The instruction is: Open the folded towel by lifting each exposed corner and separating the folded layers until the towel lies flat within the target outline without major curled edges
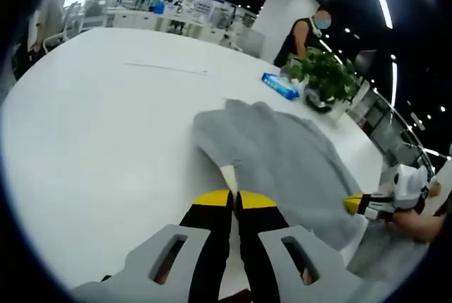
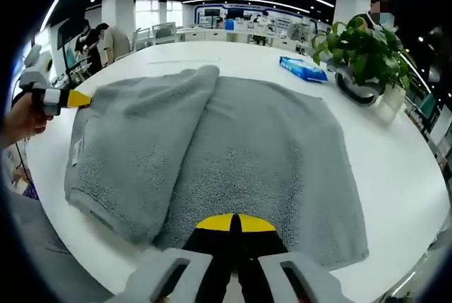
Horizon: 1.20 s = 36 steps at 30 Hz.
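1. The grey towel (image 2: 233,147) lies on the white table (image 2: 395,155), partly opened. One layer remains folded over on the view's left side, forming a doubled strip (image 2: 141,155) with a raised fold line running away from the camera.
2. In the right gripper view, the right gripper (image 2: 235,224) has its yellow-tipped jaws closed together at the towel's near edge. Judged from the contact, it pins or pinches this hem so the cloth does not slide. Whether cloth sits between the jaws cannot be told.
3. In the same view, the left gripper (image 2: 79,98) meets the far corner of the folded strip, held by a hand (image 2: 21,119). This position suits lifting that layer outward.
4. In the left gripper view, the left gripper (image 1: 233,200) shows narrow jaws with a pale sliver, possibly a label or towel edge, between the tips; the grasp is uncertain.
5. No target outline is discernible.
6. Clearance: open table extends beyond the strip. A blue packet (image 2: 302,68) and potted plant (image 2: 360,52) stand well apart at the far side.
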Tool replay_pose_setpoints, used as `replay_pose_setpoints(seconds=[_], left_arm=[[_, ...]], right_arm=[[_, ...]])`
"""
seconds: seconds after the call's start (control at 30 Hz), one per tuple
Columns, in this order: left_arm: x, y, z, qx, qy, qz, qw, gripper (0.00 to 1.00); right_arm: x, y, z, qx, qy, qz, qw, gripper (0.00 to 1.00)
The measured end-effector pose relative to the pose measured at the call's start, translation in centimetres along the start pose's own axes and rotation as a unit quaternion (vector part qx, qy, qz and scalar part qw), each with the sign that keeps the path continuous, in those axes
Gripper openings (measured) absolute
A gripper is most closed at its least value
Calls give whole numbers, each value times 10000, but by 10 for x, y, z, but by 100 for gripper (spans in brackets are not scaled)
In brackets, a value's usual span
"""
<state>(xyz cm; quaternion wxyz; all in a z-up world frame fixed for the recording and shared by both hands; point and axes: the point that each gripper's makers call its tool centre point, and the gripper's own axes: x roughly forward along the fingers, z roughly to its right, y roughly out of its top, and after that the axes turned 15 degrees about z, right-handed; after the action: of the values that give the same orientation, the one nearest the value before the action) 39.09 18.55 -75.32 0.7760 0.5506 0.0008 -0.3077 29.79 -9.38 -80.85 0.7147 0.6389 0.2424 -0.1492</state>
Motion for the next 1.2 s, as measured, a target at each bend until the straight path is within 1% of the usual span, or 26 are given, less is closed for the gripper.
replay_pose_setpoints(seconds=[0.07,0.13,0.17,0.3,0.47,0.6,0.7,0.8,0.9,1.07,1.1,1.2], left_arm=[[-6,3,-8,45,88,5,10000,2],[-10,4,-15,46,159,13,9999,2],[-12,5,-22,59,204,5,9998,2],[-22,3,-39,87,359,-66,9993,2],[-29,-3,-54,29,553,-109,9984,2],[-31,-10,-60,88,640,-181,9977,2],[-34,-12,-70,156,738,-239,9969,2],[-37,-12,-83,0,906,-252,9956,2],[-41,-13,-91,-8,998,-247,9947,2],[-51,-16,-112,112,1278,-341,9912,2],[-53,-16,-118,58,1409,-357,9894,2],[-54,-17,-122,37,1455,-345,9887,2]], right_arm=[[0,0,1,-52,47,13,10000,0],[1,1,2,-4,61,2,10000,0],[1,1,2,-4,75,-3,10000,0],[1,0,3,-39,146,5,9999,0],[2,0,2,-72,138,40,9999,0],[2,1,3,-100,158,40,9998,0],[3,1,5,-105,219,18,9997,0],[3,0,5,-87,276,13,9996,0],[3,1,4,-85,283,-10,9996,0],[3,0,3,-224,332,-26,9992,0],[3,0,3,-306,337,-27,9990,0],[3,0,1,-505,327,-36,9982,0]])
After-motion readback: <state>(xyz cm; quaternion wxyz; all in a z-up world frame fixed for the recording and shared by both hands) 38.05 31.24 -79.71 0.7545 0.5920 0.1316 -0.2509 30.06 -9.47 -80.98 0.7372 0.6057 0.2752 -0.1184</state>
